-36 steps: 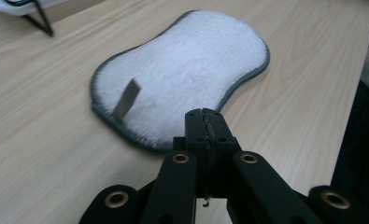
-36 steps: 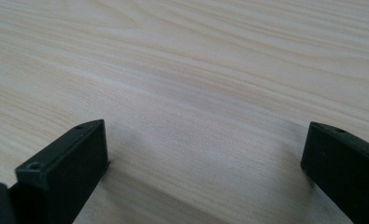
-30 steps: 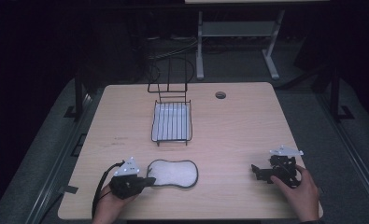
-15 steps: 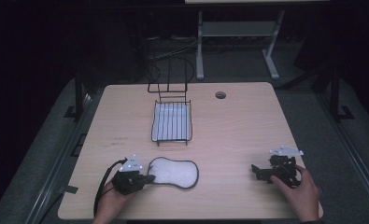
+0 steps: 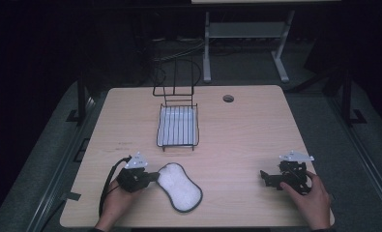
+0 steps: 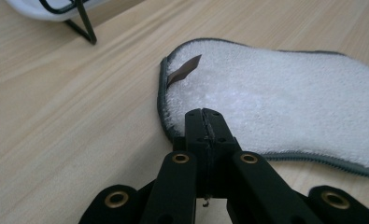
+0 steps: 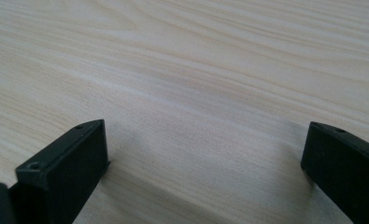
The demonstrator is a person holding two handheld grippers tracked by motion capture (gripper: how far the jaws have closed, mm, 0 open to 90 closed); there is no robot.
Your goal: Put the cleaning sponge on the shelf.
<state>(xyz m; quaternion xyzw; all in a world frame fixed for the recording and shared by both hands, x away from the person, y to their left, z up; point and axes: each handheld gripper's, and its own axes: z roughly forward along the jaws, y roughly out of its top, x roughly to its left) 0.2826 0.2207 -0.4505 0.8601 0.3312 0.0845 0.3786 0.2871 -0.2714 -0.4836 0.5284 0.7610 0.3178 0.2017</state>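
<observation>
The left gripper [image 6: 205, 114] has its 2 jaws pressed together, tips over the grey-bound edge of the pad [image 6: 285, 102]; whether they pinch that edge or just rest closed against it can't be told. The pad, white and fluffy with a small brown tab [image 6: 184, 70], lies flat on the counter [image 5: 237, 135] near the front edge, just right of the left gripper. The right gripper [image 7: 205, 163] sits with jaws spread wide and nothing between them, low over bare wood well to the right. Farther back stands a wire rack [image 5: 178, 124], apart from the pad. As a judgement, the work is at its start: the pad is reached but not lifted, and any carrying or placing is left.
</observation>
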